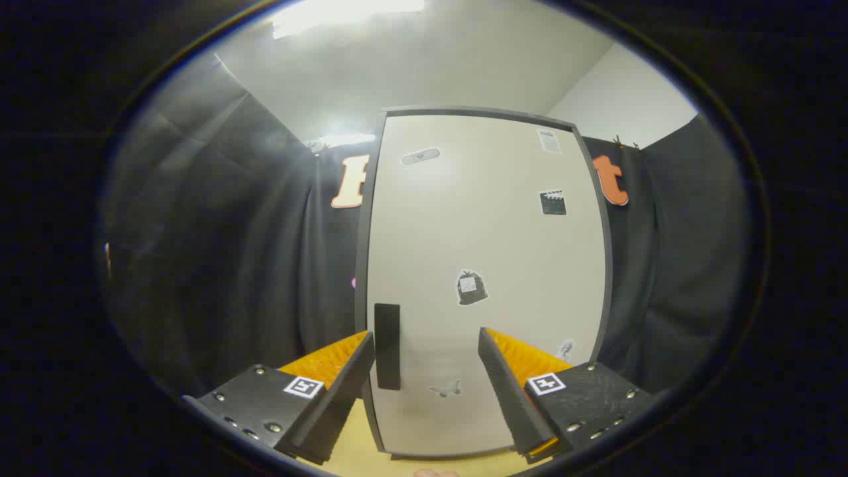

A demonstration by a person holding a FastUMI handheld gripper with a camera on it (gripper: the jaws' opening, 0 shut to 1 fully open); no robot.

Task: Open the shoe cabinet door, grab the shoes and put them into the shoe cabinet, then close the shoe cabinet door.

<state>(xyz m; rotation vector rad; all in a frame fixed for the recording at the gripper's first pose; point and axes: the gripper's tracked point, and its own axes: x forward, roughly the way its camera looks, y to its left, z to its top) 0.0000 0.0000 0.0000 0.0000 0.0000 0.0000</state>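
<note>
Two fingers [344,384] being held spread before shut cabinet door [487,265]; handle [387,346] between them, untouched; interior being hidden.

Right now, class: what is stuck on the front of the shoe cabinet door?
The door carries several small stickers and a dark handle, between the open gripper fingers. It's shut, hiding the inside.

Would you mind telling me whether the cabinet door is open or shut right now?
Shut: the door sits flush in its dark frame, no interior visible. The gripper is open, its handle between the fingers.
</note>
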